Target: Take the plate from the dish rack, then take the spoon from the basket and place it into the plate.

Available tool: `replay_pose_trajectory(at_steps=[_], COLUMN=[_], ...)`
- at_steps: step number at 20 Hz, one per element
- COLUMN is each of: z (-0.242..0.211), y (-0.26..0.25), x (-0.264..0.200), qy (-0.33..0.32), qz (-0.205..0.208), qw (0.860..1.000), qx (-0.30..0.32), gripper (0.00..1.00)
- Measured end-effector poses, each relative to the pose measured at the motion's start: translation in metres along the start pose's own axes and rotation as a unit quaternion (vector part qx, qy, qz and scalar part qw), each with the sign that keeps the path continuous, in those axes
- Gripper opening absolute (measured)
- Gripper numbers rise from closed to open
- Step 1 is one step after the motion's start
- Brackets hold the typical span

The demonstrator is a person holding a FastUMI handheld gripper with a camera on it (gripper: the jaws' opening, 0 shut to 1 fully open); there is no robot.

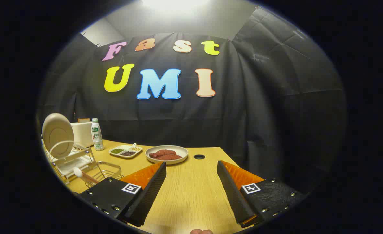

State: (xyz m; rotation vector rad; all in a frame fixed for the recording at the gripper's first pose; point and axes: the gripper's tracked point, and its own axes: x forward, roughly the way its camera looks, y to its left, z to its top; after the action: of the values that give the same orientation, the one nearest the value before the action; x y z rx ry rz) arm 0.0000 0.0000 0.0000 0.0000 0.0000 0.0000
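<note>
A beige plate (57, 134) stands upright in the white wire dish rack (68, 160), far to the left of my fingers. Just in front of the rack sits a wire basket (108, 171), and a spoon (82, 174) with a white bowl and wooden handle leans in it. My gripper (191, 165) hovers above the wooden table (191, 191) with its fingers wide apart and nothing between them. The basket lies right beside my left finger (154, 182).
Beyond the fingers a grey plate of reddish meat (166, 154) sits on the table. Left of it are a divided dish of beans (125, 151), a white-and-green bottle (96, 134) and a white box (82, 133). A round cable hole (199, 156) lies near the table's far edge.
</note>
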Motion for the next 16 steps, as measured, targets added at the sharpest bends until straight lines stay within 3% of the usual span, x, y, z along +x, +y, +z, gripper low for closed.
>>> replay_pose_trajectory(at_steps=[7, 12, 16], z=[0.142, 0.205, 0.230], y=[0.044, 0.087, 0.113], x=[-0.040, -0.065, -0.077], qy=[-0.052, -0.069, -0.052], qz=[0.008, 0.003, -0.006], qw=[0.999, 0.997, 0.999], qx=[-0.011, -0.020, -0.001], gripper=[0.97, 0.97, 0.97])
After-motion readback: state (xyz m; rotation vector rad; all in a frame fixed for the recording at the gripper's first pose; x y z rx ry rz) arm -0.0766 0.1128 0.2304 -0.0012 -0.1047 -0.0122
